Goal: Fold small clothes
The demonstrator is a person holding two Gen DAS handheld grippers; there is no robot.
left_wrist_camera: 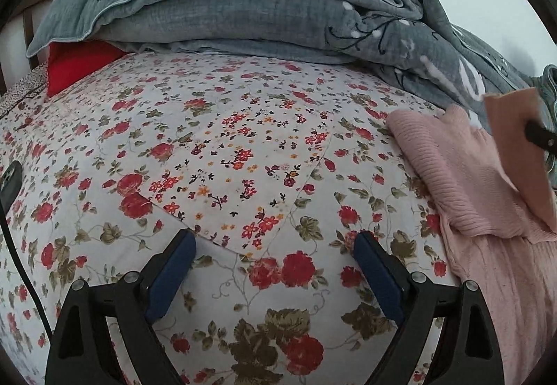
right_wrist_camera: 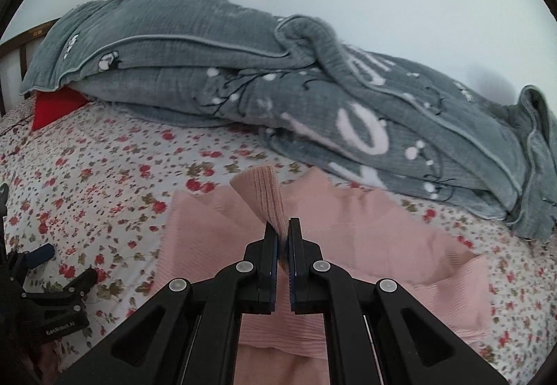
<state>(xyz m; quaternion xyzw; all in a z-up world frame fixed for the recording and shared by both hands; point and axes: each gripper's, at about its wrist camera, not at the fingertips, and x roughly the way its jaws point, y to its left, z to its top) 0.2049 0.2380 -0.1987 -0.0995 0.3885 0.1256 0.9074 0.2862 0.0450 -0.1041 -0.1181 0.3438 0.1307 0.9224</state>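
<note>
A pink ribbed knit garment (right_wrist_camera: 383,238) lies spread on the floral bedsheet (right_wrist_camera: 104,169). My right gripper (right_wrist_camera: 283,226) is shut on a ribbed edge of it (right_wrist_camera: 264,197) and holds that part lifted above the rest. In the left wrist view the garment (left_wrist_camera: 463,169) lies at the far right, with its lifted part (left_wrist_camera: 518,148) and a tip of the right gripper (left_wrist_camera: 538,136) at the edge. My left gripper (left_wrist_camera: 275,242) is open and empty over the floral sheet (left_wrist_camera: 243,148), to the left of the garment. It also shows in the right wrist view (right_wrist_camera: 66,266).
A heaped grey quilt (right_wrist_camera: 243,71) lies along the far side of the bed, by the wall. A red pillow (left_wrist_camera: 76,64) peeks out under its left end. A dark headboard (right_wrist_camera: 21,50) stands at far left. A black cable (left_wrist_camera: 14,228) runs along the left edge.
</note>
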